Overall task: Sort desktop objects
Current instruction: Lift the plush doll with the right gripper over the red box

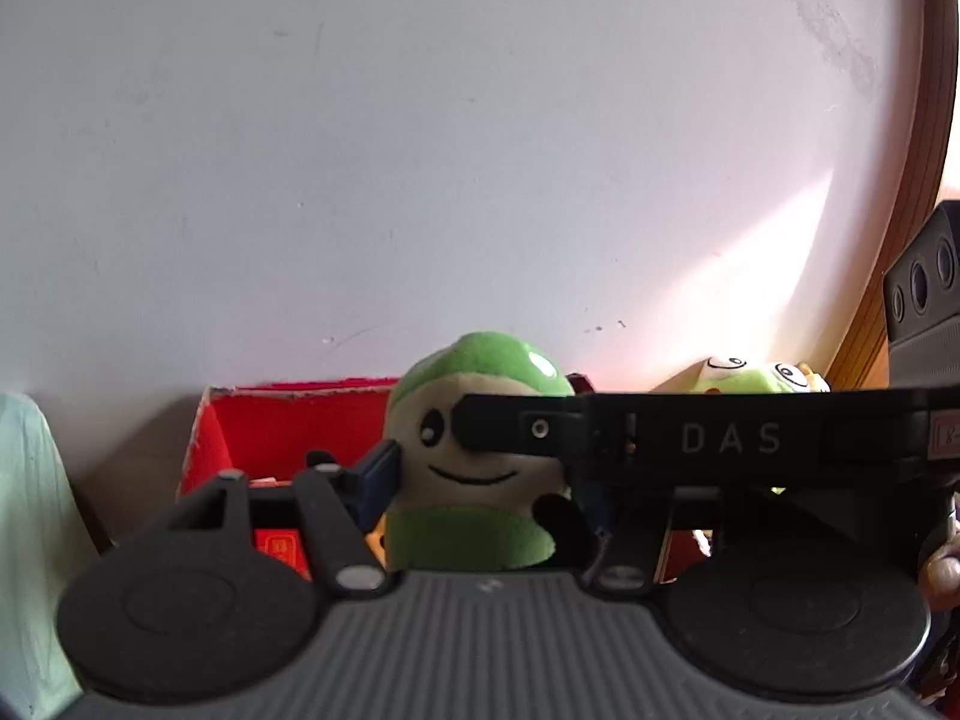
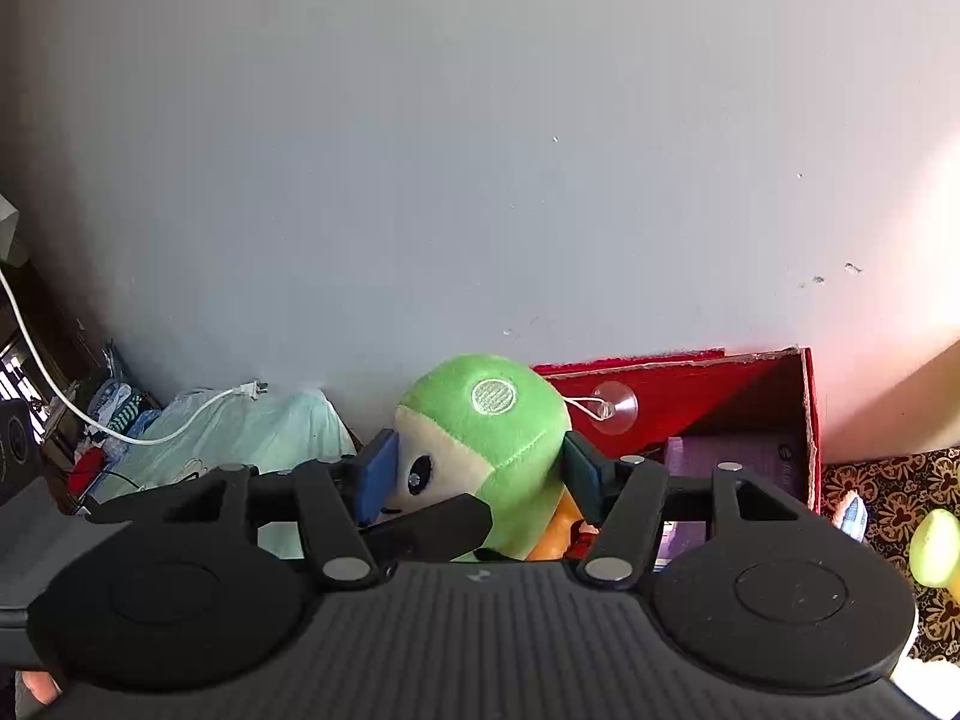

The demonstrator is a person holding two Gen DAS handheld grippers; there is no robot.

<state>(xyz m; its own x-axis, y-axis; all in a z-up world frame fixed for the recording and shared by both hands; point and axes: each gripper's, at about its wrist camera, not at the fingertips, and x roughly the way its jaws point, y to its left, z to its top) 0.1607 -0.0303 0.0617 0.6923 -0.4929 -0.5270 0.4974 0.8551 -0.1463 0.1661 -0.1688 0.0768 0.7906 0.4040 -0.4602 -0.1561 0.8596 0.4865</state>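
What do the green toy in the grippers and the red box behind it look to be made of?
Green toy: soft plush, a fuzzy matte pile with stitched seams, an embroidered patch on the head and a sewn smile; it dents between the right gripper pads. Red box: probably cardboard, with matte red faces and a frayed, pale torn top edge.
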